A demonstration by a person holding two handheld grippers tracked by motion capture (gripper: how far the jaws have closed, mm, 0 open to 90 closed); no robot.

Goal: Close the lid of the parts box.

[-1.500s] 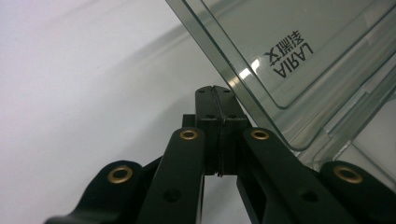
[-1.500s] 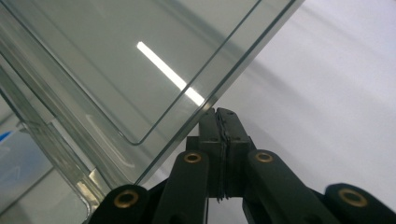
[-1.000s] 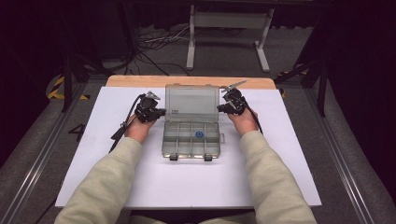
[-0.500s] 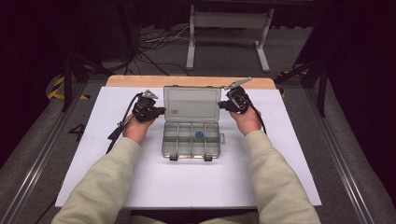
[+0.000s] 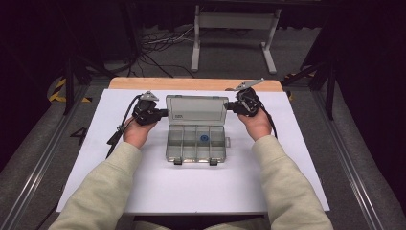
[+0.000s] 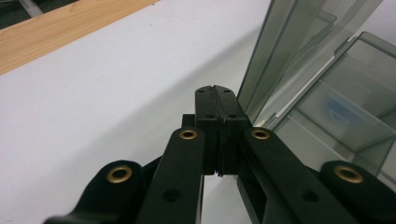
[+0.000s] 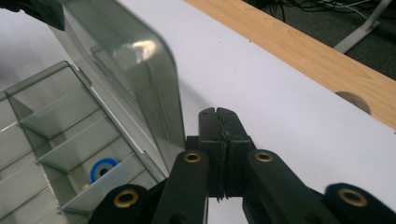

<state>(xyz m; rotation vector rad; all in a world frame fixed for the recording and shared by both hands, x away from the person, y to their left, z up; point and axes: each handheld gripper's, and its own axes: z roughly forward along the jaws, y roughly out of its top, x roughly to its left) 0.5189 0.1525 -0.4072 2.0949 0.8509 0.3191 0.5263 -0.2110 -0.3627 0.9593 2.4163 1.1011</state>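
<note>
Now, step: you are raising the lid [image 5: 196, 109] of the clear compartment box [image 5: 196, 143]; judging by how it stands, the opening is well along but not finished.

Box: it sits in the middle of the white tabletop [image 5: 191, 187], its latches facing you.

Lid: it stands close to upright on the far hinge, between your two tools.

Contents: one small blue ring [image 5: 204, 138] lies in a compartment right of centre; the other compartments look bare.

Left tool [image 5: 165, 113]: its jaws are pressed together on nothing, the tip at the lid's left edge; whether it touches is hard to tell.

Right tool [image 5: 227, 105]: likewise closed and empty, its tip just beside the lid's right edge.

Next move: push both tips away from you evenly, so the lid tips past upright and rests open. Uneven pushing could twist the lid or slide the light box.

Surroundings: a wooden edge [image 5: 191, 84] runs along the tabletop's far side, with a metal stand [image 5: 234, 28] on the floor beyond.
</note>
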